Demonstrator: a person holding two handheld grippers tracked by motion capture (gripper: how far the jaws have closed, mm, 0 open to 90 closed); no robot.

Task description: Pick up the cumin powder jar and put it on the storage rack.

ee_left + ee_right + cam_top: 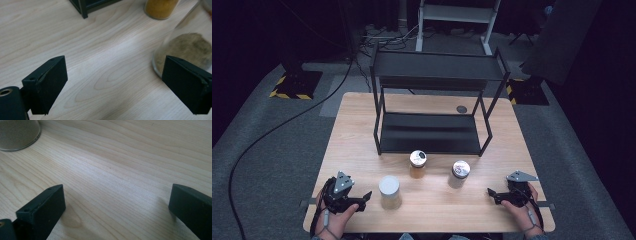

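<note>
My left tool (366,196) sits spread wide, nothing pinched, just beside the white-lidded jar (389,191) near the worktop's (432,210) front edge. Right tool (490,192) is spread too, well apart from the jars.

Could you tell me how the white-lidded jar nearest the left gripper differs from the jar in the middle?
The white-lidded jar has a plain pale lid; the middle jar has a shiny metallic lid with a dark spot. The white-lidded jar holds greyish-tan powder; the middle jar holds orange-yellow powder. The white-lidded jar stands nearer the person, close to the left gripper; the middle jar stands just before the black shelf. Both are upright and untouched.
</note>
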